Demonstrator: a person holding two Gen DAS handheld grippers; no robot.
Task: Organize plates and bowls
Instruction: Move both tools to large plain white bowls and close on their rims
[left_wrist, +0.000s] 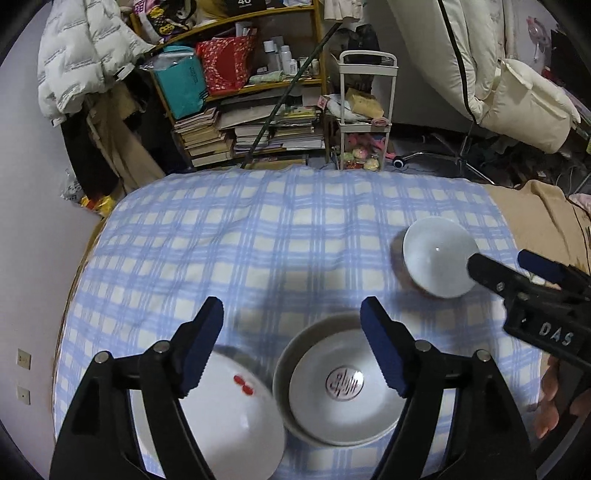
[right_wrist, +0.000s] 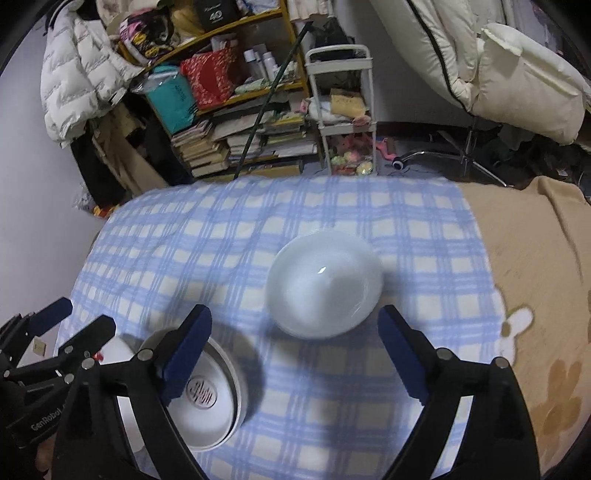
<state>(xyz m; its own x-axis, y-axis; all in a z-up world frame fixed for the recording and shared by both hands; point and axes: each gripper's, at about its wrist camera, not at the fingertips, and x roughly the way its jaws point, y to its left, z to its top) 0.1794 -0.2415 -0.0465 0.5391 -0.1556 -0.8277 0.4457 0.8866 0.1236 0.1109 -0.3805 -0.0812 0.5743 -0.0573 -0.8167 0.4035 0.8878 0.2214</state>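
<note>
Both our grippers gape empty: white bowl (right_wrist: 325, 282) sits just ahead of the right gripper (right_wrist: 295, 354); left gripper (left_wrist: 291, 347) hovers over the stacked plates (left_wrist: 343, 384).

Both wrist cameras look steeply down, close over the blue checked cloth (left_wrist: 280, 229), facing the bookshelf (left_wrist: 240, 92) at 12 o'clock. Both views share the white bowl (left_wrist: 436, 258), at 2 o'clock in the left view and central in the right.
</note>
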